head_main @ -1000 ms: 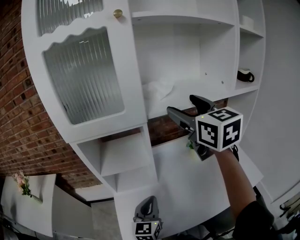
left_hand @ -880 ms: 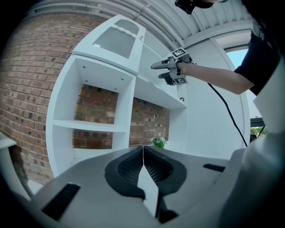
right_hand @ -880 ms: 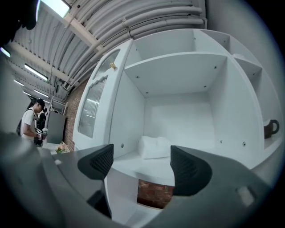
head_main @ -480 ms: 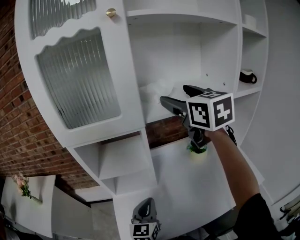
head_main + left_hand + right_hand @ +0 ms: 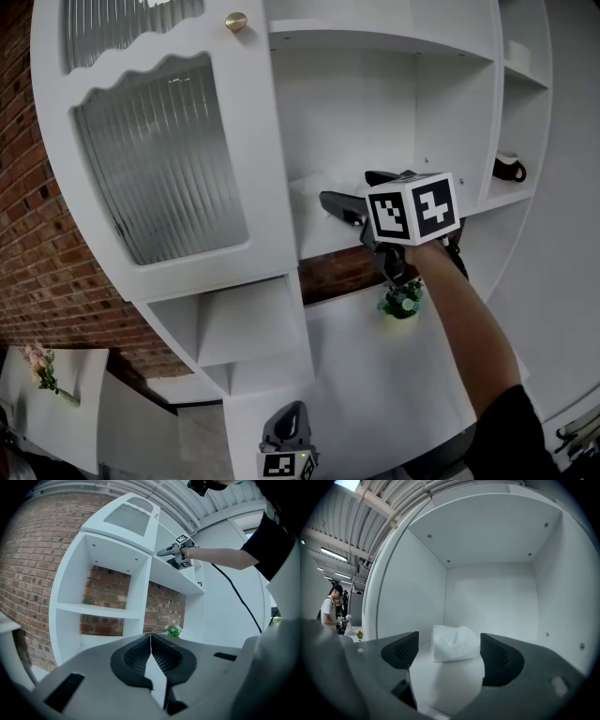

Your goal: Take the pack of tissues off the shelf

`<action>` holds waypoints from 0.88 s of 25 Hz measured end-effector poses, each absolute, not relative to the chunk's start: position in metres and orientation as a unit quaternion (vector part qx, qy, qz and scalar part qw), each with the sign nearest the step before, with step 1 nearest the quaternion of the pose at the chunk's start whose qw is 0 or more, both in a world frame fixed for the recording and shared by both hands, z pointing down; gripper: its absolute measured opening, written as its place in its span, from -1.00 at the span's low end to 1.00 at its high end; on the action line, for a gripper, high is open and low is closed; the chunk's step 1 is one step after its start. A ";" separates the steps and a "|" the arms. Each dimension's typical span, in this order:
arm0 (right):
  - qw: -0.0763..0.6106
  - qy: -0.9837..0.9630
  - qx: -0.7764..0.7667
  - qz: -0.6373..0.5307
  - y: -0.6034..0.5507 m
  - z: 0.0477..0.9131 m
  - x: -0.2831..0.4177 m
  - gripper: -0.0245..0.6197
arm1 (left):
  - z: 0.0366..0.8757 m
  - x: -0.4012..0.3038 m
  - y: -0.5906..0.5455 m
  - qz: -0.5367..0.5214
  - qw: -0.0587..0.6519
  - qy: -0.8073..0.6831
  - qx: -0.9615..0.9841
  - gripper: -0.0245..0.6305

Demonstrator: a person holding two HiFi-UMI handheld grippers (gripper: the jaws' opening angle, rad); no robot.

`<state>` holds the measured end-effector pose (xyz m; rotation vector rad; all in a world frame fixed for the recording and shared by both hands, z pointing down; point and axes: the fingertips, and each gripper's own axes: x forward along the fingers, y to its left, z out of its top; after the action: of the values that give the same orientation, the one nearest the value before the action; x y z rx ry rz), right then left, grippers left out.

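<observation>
The right arm [image 5: 464, 333] stretches up and forward from the lower right of the head view, forearm nearly straight. It carries the right gripper [image 5: 345, 187] to the mouth of an open compartment in the white shelving unit [image 5: 323, 239]. The marker cube [image 5: 412, 208] faces the camera, and the jaws point into the compartment, level with its floor. In the right gripper view the right gripper's [image 5: 450, 656] two dark padded jaws stand wide apart, with nothing between them but the bare shelf floor.

The pack of tissues [image 5: 455, 643] lies flat on that floor, deeper in and close to the back wall, just beyond the jaw tips and apart from both. It is soft and white, wider than it is tall. Its long axis runs roughly crosswise to the jaws, and its broad front turns slightly towards the left wall (the top is slumped, with a crease in the middle).

The left gripper [image 5: 286, 448] hangs low at the bottom of the head view, its tips pointing up. In its own view the jaws [image 5: 150, 644] are pressed together on nothing.

A ribbed-glass cabinet door [image 5: 159, 159] with a brass knob [image 5: 235, 21] stands left of the compartment. A small potted plant [image 5: 401, 300] sits on the level below, and a dark mug [image 5: 509, 167] rests in a side niche to the right.
</observation>
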<state>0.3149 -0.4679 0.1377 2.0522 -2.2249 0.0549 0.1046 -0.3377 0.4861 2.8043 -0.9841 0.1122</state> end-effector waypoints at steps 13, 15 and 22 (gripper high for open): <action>0.137 -0.736 0.661 0.046 -0.507 0.151 0.320 0.35 | 0.487 0.106 -0.353 0.043 0.087 -0.339 0.936 -0.89; 0.146 -0.738 0.657 0.051 -0.511 0.153 0.321 0.35 | 0.488 0.104 -0.354 0.045 0.087 -0.341 0.935 -0.89; 0.170 -0.753 0.632 0.074 -0.519 0.159 0.320 0.35 | 0.486 0.099 -0.362 0.044 0.088 -0.353 0.931 -0.89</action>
<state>0.3196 -0.5188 0.1589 1.7949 -2.1400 0.2091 0.0989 -0.3618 0.4861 2.7698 -1.0495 0.1318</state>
